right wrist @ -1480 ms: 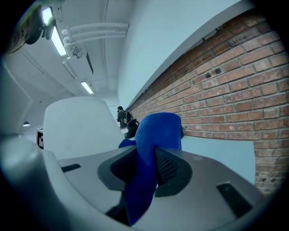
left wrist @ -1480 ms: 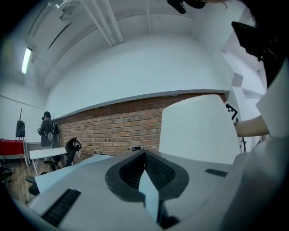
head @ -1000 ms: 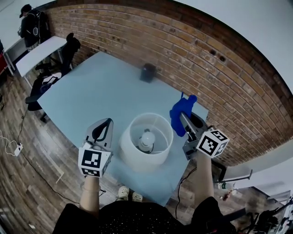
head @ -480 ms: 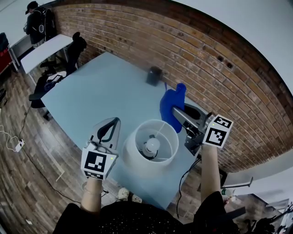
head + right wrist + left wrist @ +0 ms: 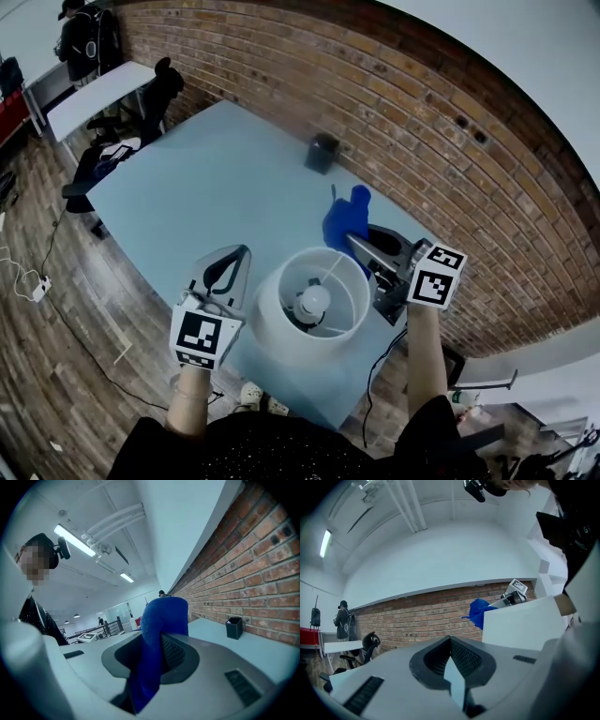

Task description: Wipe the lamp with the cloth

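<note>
Standing at the near edge of the counter, the white lamp shows its open shade and bulb from above. The blue cloth sits just beside the shade's rim at 1 o'clock, pinched tight in the right claw. At the lamp's 9 o'clock, the left claw hovers with its jaws together, holding nothing. A small black box stands at 12 o'clock, near the brick wall.

L claw jaws together; lamp to R.
</note>
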{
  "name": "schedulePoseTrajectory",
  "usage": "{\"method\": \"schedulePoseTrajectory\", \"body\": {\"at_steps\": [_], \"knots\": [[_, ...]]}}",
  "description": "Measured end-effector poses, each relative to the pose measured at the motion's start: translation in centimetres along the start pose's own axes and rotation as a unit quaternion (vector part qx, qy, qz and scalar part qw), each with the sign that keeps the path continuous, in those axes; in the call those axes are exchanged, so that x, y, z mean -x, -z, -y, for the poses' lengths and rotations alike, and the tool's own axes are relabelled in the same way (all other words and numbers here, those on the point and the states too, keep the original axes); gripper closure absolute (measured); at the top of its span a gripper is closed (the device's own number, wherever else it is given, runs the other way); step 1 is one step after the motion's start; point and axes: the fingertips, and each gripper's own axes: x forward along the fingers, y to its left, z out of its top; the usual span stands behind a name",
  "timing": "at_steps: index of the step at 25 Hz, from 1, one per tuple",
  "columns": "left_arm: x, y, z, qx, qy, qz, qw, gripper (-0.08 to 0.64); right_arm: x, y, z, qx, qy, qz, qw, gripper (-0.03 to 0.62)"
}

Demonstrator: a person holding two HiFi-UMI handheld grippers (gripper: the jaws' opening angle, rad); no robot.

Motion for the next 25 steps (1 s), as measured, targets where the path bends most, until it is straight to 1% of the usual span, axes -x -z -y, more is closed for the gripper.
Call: {"method": "schedulePoseTrajectory", "body": {"at_steps": [10, 16, 25], "knots": [[-0.3, 1.3, 0.0, 0.010, 0.001, -0.013, 0.9999, 0.551, 0.0, 1.9, 1.7, -0.062, -0.009, 0.015, 0.998, 0.499], [-0.8, 2.8, 0.0, 0.015, 0.000, -0.026, 0.9995, 0.551, -0.2, 4.4, 3.5, -0.069, 0.004, -0.011, 0.998, 0.499], [-2.3, 4.9, -0.6, 0.023, 0.001, -0.048, 0.9986, 0.551, -1.1, 8.3, 6.7, -0.115, 0.004, -0.044, 0.992, 0.499]]}}
